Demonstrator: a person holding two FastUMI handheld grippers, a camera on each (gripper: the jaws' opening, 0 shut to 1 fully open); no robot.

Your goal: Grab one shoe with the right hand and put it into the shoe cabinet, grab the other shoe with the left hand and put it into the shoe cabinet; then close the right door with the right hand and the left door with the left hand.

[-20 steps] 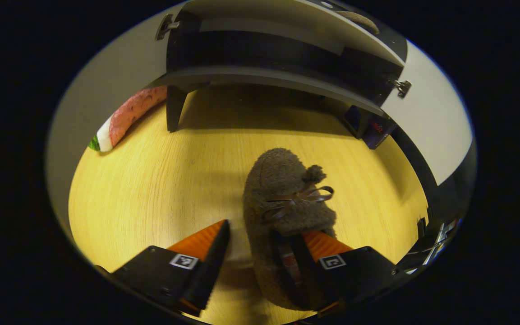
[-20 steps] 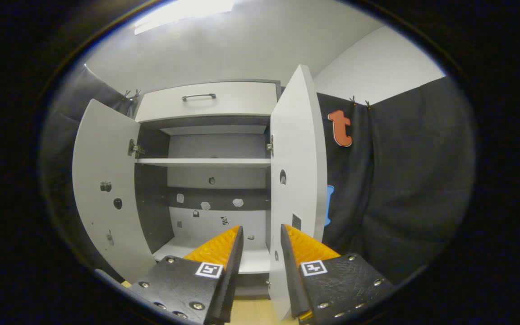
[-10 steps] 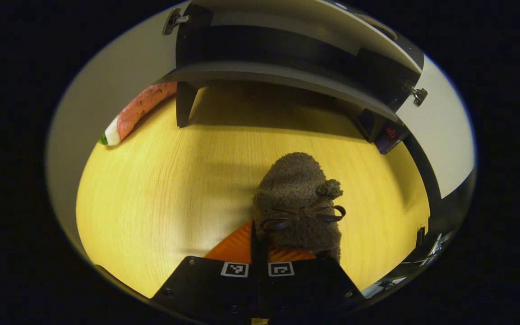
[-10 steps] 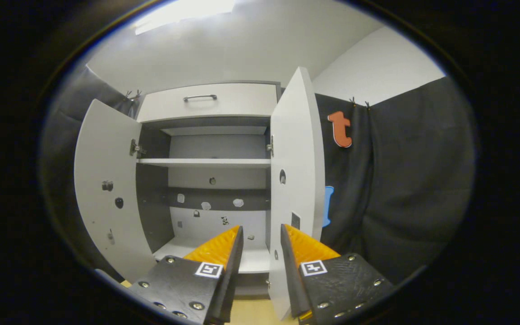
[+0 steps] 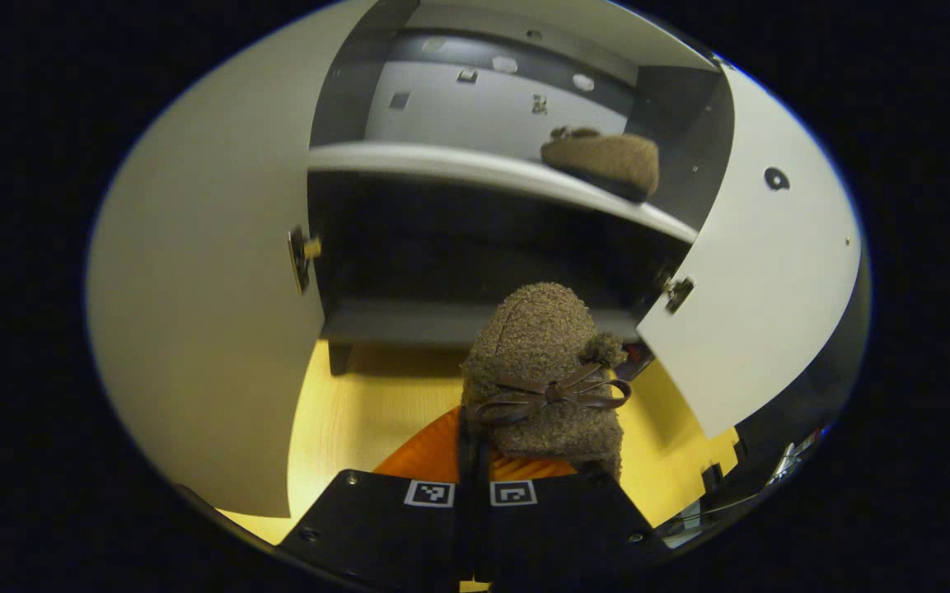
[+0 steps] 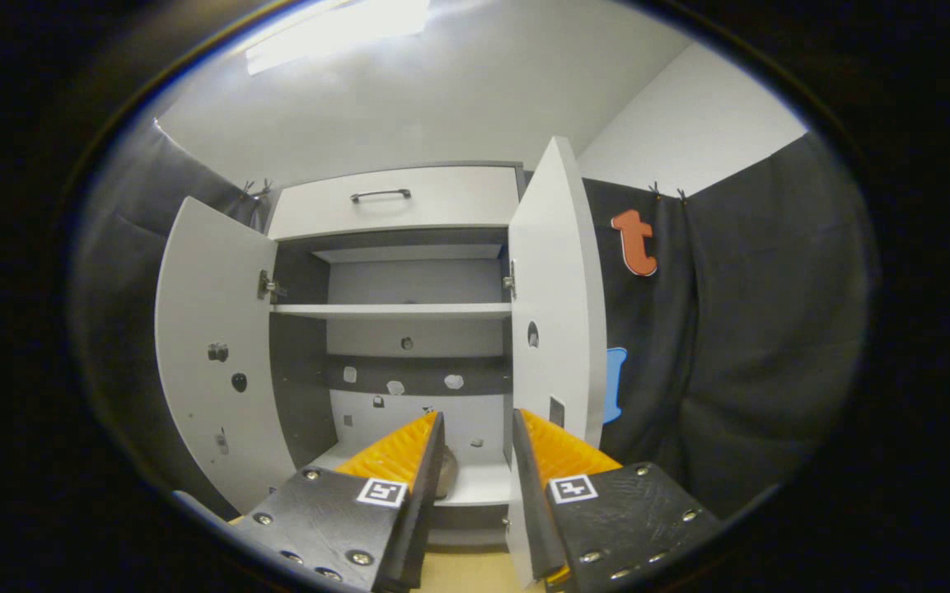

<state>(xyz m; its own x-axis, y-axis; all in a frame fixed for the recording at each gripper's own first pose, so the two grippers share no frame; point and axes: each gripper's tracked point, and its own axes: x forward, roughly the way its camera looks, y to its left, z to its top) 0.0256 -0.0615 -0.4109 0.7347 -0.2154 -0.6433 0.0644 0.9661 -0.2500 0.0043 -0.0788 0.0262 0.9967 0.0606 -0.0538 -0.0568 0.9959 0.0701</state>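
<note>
A brown fuzzy slipper (image 5: 536, 338) with a bow hangs above the floor in front of the shoe cabinet (image 5: 475, 169), toe pointing at it. My left gripper (image 5: 468, 420) is shut on the rim of its heel opening. The other slipper (image 5: 602, 158) lies on the cabinet's bottom shelf, at the right. In the right gripper view my right gripper (image 6: 479, 422) is open and holds nothing, facing the cabinet (image 6: 396, 311) from farther back. A bit of the shelved slipper (image 6: 446, 476) peeks out behind its left finger.
Both white doors stand wide open: left door (image 5: 203, 296) and right door (image 5: 763, 263); in the right gripper view, left door (image 6: 211, 362) and right door (image 6: 559, 288). A drawer (image 6: 396, 202) tops the cabinet. Wood floor (image 5: 359, 408) lies below.
My left gripper shut on the slipper's heel rim, then lifted it off the floor and tilted up toward the cabinet shelf. The right gripper shifted only slightly.
</note>
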